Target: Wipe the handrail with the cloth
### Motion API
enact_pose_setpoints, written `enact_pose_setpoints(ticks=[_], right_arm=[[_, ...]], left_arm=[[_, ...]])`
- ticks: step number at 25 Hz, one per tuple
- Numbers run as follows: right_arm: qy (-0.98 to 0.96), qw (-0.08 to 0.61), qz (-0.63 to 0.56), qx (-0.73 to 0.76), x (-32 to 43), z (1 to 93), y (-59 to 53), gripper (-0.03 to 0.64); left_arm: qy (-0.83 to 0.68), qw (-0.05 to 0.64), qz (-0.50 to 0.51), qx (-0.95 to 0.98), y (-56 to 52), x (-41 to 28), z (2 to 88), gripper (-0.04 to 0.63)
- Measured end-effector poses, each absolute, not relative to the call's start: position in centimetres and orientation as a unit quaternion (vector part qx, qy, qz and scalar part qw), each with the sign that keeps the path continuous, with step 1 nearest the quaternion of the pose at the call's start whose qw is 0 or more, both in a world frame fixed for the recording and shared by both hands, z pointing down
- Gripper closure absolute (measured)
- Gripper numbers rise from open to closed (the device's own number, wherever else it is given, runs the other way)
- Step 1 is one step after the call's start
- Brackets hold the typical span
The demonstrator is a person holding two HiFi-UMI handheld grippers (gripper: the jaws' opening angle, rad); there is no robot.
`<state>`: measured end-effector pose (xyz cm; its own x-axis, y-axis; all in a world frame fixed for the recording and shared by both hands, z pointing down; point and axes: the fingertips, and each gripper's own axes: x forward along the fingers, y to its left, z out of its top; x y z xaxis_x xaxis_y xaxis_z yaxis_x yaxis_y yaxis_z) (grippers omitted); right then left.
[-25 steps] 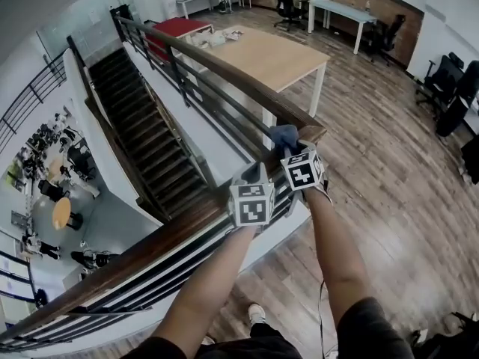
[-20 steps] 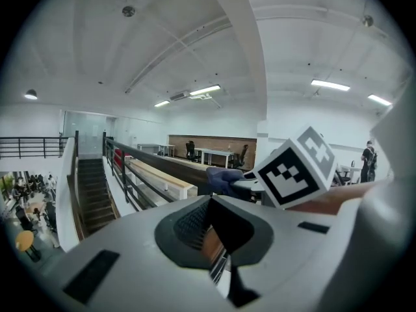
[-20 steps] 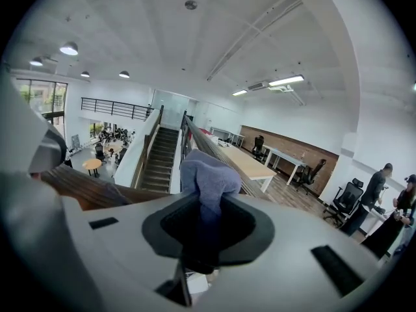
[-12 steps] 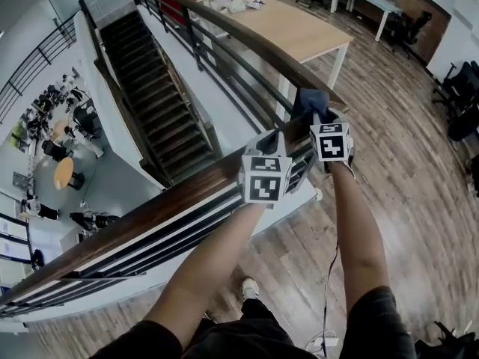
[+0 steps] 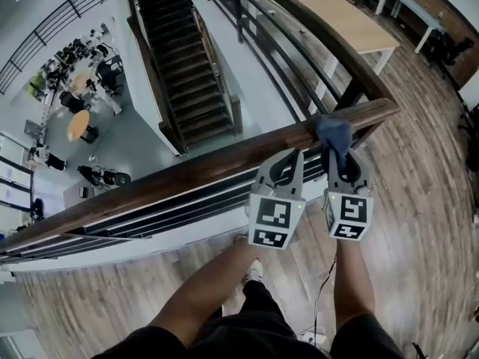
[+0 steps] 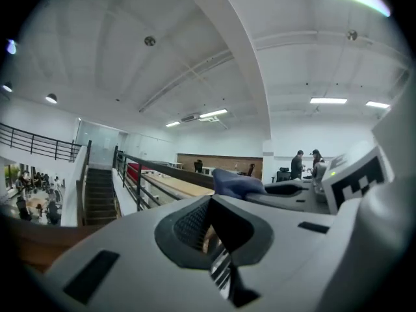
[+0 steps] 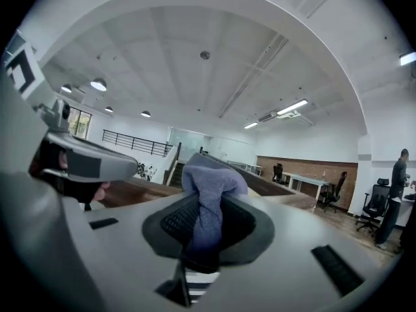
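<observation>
The brown wooden handrail (image 5: 187, 174) runs from lower left to a corner at the upper right. A blue cloth (image 5: 333, 132) lies over it just short of that corner. My right gripper (image 5: 338, 155) is shut on the cloth, and the right gripper view shows the cloth (image 7: 209, 181) bunched between its jaws with the handrail (image 7: 130, 190) just beyond. My left gripper (image 5: 293, 154) hangs close beside it on the left, over the rail's near edge, shut and empty. In the left gripper view the left gripper (image 6: 211, 201) has the cloth (image 6: 237, 182) to its right.
Beyond the rail is an open stairwell with dark stairs (image 5: 179, 66) and a lower floor with people (image 5: 75, 73). A second rail (image 5: 314, 32) leads away from the corner beside a long wooden table (image 5: 352, 21). Wood flooring (image 5: 419, 200) lies underfoot. Two people (image 6: 305, 164) stand far off.
The head view has swung down and left. The cloth stays held on the rail near the corner, and the left gripper has drawn level beside the right one.
</observation>
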<state>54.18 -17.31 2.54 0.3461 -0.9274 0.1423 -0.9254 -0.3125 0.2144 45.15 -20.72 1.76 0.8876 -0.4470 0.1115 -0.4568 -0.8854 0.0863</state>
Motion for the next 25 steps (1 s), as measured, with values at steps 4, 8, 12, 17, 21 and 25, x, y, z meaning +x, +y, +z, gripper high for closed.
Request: enact_pose_setpoints(ticks=[4,8,12,17,21,25], right_arm=[[-0.606,0.134,0.026,0.783,44.1,6.7,-16.0,0.537],[-0.639,0.148,0.061,0.753,33.9,10.6,-17.1,0.537],[-0.670,0.158,0.085,0.721,23.7,14.5,-18.9,0.537],[-0.722,0.170,0.097,0.664,9.9,19.8,-22.2,0.537],[-0.766,0.164,0.099,0.614,-1.9,21.8,-25.5,0.537],[-0.798,0.157,0.087,0.575,-13.3,22.8,-28.8,0.537]], left_arm=[[-0.265,0.086,0.066,0.958,-19.6,36.0,6.4,0.594],[-0.315,0.111,0.081,0.939,-21.2,26.2,9.8,0.594],[-0.371,0.117,0.097,0.916,-23.3,16.2,13.2,0.594],[-0.454,0.139,0.113,0.873,-26.2,1.4,18.0,0.594],[-0.526,0.147,0.124,0.828,-28.1,-11.7,20.4,0.594],[-0.578,0.143,0.133,0.792,-29.4,-23.0,21.5,0.594]])
